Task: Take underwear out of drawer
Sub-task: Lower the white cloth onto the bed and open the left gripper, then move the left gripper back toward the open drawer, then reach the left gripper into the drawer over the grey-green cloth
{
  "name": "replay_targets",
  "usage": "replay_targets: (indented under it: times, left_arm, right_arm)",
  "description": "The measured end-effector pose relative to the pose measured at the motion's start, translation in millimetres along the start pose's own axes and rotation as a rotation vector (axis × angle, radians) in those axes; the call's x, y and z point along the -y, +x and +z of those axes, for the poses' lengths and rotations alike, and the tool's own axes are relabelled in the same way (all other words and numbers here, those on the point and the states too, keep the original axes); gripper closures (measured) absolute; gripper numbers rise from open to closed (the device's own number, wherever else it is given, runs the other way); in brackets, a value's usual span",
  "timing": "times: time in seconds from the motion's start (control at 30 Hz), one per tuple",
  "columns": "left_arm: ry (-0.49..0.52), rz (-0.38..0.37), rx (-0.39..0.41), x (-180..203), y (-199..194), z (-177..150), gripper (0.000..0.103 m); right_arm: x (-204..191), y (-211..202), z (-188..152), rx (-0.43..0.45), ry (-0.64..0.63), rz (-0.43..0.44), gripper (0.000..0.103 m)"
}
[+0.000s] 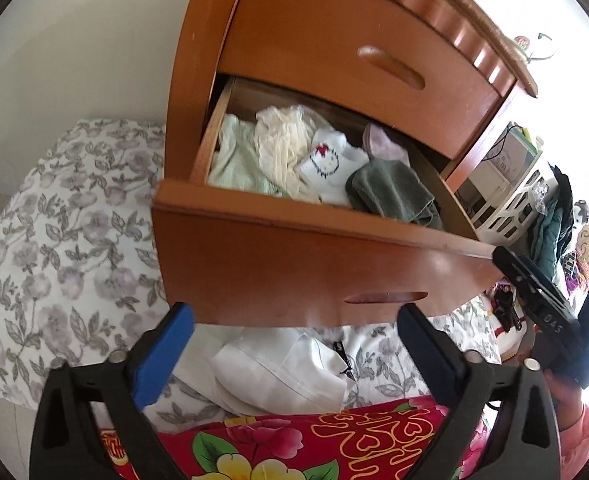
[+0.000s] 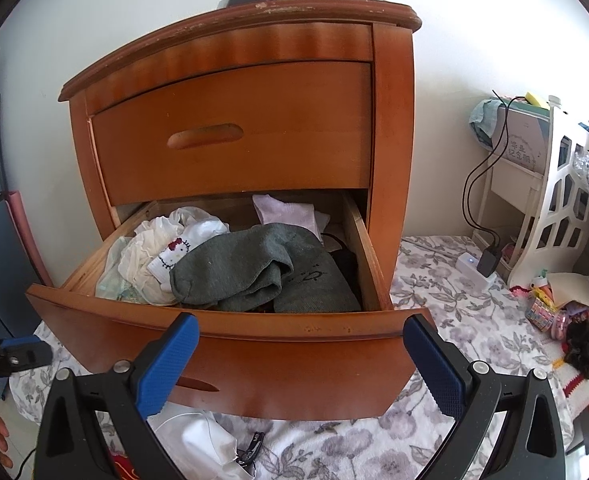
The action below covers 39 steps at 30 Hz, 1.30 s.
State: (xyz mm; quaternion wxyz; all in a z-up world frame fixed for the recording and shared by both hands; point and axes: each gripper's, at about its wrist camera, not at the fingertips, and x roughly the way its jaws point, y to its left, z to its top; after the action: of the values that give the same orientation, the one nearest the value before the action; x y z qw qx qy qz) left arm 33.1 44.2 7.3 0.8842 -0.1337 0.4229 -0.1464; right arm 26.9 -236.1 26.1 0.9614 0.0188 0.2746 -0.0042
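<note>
The lower drawer [image 1: 294, 256] [image 2: 278, 356] of a wooden nightstand is pulled out. Inside lie a pale green garment [image 1: 234, 160], a cream garment [image 1: 282, 140] [image 2: 142, 252], a white piece with a cat print [image 1: 326, 160] [image 2: 174, 252], a pink piece [image 1: 382, 144] [image 2: 286, 210] and grey-green cloth [image 1: 394, 196] [image 2: 254, 272]. My left gripper [image 1: 294, 320] stands open just in front of the drawer face, holding nothing. My right gripper [image 2: 300, 332] is open too, at the drawer's front edge; it also shows in the left wrist view [image 1: 534, 292] by the drawer's right corner.
White folded clothing [image 1: 282, 376] [image 2: 198, 448] lies on the floral sheet [image 1: 54, 248] [image 2: 474, 320] under the drawer, beside a red flowered blanket [image 1: 314, 444]. The upper drawer [image 2: 234, 132] is closed. A white rack [image 2: 550, 208], charger [image 2: 478, 264] and small clutter sit to the right.
</note>
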Motion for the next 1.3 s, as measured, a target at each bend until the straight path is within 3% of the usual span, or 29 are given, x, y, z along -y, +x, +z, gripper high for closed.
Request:
replay_targets:
  times: [0.17, 0.33, 0.47, 0.63, 0.8, 1.07, 1.3]
  left_arm:
    - [0.036, -0.022, 0.097, 0.9, -20.6, 4.6, 0.000]
    - [0.098, -0.006, 0.129, 7.3, -41.4, 24.0, 0.000]
    - [0.161, 0.080, 0.133, 14.5, -51.9, 48.7, 0.000]
    - [0.183, 0.201, 0.059, 19.5, -42.7, 84.9, 0.000]
    - [0.130, 0.111, -0.003, 30.3, -25.1, 112.3, 0.000]
    - [0.082, -0.016, -0.237, 59.6, 54.6, 130.9, 0.000]
    - [0.063, -0.067, -0.232, 73.6, 81.9, 132.4, 0.000]
  right_arm:
    - [-3.1, 2.2, 1.3, 0.002, -0.019, -0.008, 0.000]
    - [-4.0, 3.2, 1.4, 0.001, -0.030, -0.016, 0.000]
    - [-4.9, 3.5, 1.2, 0.000, -0.038, -0.023, 0.000]
    - [-3.0, 5.1, 2.7, -0.002, -0.035, -0.034, 0.000]
    - [-2.7, 6.1, 3.7, -0.003, -0.032, -0.036, 0.000]
    - [-1.9, 7.4, 4.9, -0.002, -0.032, -0.032, 0.000]
    - [0.5, 7.2, 5.6, 0.000, -0.021, -0.023, 0.000]
